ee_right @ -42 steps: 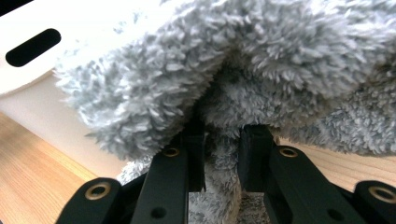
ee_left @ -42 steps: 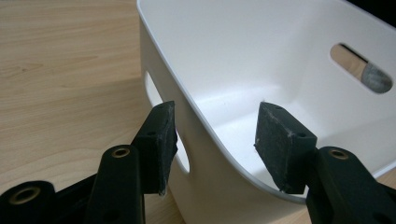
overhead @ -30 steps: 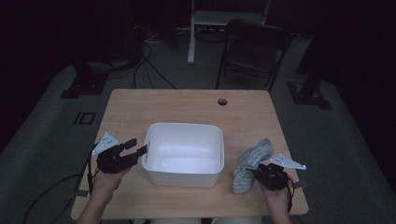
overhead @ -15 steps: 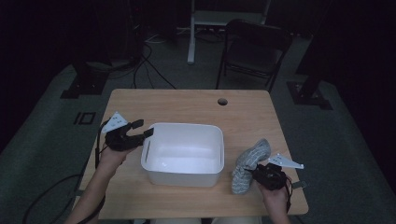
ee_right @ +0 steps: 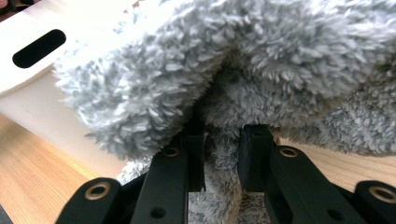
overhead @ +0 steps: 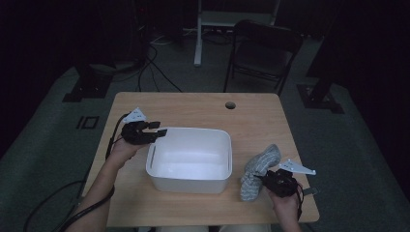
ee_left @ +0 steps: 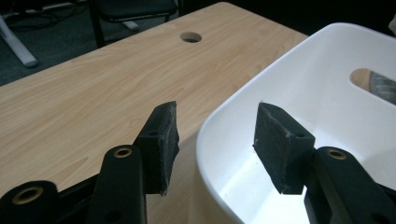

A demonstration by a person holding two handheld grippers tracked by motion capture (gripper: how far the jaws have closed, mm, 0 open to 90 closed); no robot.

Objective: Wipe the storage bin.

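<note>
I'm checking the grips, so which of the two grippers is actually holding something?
The right gripper: its jaws pinch the fluffy grey cloth. The left gripper is open, straddling the white tub's rim.

white tub (overhead: 189, 180), fluffy grey cloth (overhead: 255, 169), light wood-grain table (overhead: 203, 108), black jaws

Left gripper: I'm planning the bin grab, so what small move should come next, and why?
Probably shut the left gripper on the bin rim: its open fingers straddle the wall, one outside, one inside. The right gripper already pinches the towel.
</note>
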